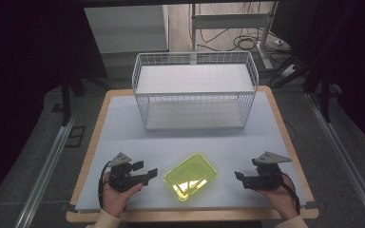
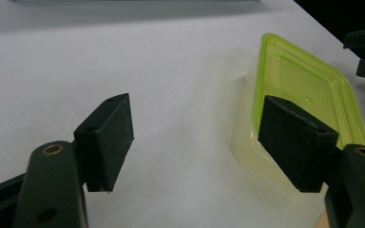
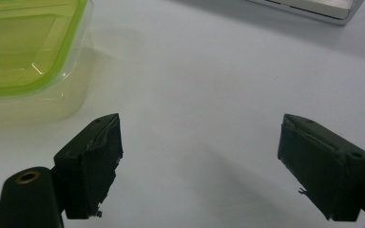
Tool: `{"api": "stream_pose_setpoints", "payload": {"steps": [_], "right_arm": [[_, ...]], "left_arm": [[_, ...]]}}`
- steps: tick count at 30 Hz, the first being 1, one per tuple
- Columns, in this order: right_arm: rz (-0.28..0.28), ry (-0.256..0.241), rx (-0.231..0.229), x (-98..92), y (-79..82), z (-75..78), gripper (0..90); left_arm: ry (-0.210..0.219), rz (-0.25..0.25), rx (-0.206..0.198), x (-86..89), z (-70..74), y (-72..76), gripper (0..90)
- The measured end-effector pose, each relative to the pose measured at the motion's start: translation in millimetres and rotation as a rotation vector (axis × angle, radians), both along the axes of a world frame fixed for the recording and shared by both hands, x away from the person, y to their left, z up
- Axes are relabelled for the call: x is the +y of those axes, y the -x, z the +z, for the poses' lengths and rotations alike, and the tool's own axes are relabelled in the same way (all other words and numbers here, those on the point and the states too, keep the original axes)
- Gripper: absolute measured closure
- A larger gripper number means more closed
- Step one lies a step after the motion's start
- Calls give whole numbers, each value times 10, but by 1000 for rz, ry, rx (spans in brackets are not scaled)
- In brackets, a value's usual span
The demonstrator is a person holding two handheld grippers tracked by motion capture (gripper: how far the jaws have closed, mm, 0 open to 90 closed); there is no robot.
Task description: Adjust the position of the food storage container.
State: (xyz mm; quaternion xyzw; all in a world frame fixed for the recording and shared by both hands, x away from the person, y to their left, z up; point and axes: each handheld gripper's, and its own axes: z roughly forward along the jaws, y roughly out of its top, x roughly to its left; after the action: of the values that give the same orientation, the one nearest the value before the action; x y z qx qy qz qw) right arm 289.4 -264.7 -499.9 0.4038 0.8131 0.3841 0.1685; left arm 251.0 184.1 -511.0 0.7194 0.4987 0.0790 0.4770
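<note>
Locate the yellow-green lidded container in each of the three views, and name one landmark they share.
High view: the container sits low centre on the table, between the left gripper and the right gripper.
Left gripper view: container at right, partly behind the right-hand jaw.
Right gripper view: container in the upper left corner.
Shared landmark: the pale table surface beneath it.

Rectangular wooden-edged table (image 1: 95, 142) with pale grey-white top, centre of high view. Grey carpeted floor (image 1: 38, 142) around it. Metal floor rails (image 1: 45, 173) along both sides. White desk frame legs (image 1: 266, 45) beyond far edge, black cables (image 1: 242, 42) tangled on floor beneath. Room edges dark; light falls mostly on table.
</note>
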Motion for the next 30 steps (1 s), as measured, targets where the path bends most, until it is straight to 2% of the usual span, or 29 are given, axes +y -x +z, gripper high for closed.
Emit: {"api": "stream_pose_setpoints", "payload": {"steps": [4, 7, 8, 11, 12, 15, 16, 17, 18, 20, 23, 25, 26, 27, 30], "right_arm": [[-6, -13, 2, -18, 14, 1, 154], [-7, -13, -3, -50, 35, -1, 162], [-6, -10, -7, -58, 42, 2, 163], [3, -3, -10, -78, 51, 12, 164], [5, 1, -10, -92, 45, 7, 164], [0, 4, -11, -111, 32, 6, 164], [-5, -3, -6, -128, 18, 13, 164], [-5, -3, -6, -128, 18, 13, 165], [-6, -4, -9, -133, 14, 17, 166], [-6, -5, -12, -138, 12, 23, 167], [-3, -2, -17, -137, 17, 21, 167], [2, 3, -18, -134, 21, 19, 167], [7, 4, -17, -128, 20, 14, 167], [7, 4, -17, -128, 20, 14, 167], [11, 5, -8, -128, 10, 5, 167]], "left_arm": [[5, -13, -2, -16, 34, 7, 291], [3, -33, -1, -46, 51, 17, 378], [-9, -40, 0, -51, 55, 16, 378], [-22, -31, 13, -51, 62, 13, 482], [-23, -29, 21, -40, 64, 8, 541], [-33, -18, 51, 4, 54, -15, 579], [-39, -11, 62, 20, 43, -26, 642], [-46, -10, 71, 35, 33, -36, 642], [-58, -15, 88, 46, 27, -45, 699], [-86, -15, 92, 49, 31, -44, 780], [-101, -38, 89, 31, 81, -20, 892], [-106, -68, 82, -11, 141, 6, 897], [-118, -101, 69, -81, 195, 36, 900], [-118, -101, 69, -81, 195, 36, 900], [-108, -155, 63, -189, 254, 79, 900]]}}
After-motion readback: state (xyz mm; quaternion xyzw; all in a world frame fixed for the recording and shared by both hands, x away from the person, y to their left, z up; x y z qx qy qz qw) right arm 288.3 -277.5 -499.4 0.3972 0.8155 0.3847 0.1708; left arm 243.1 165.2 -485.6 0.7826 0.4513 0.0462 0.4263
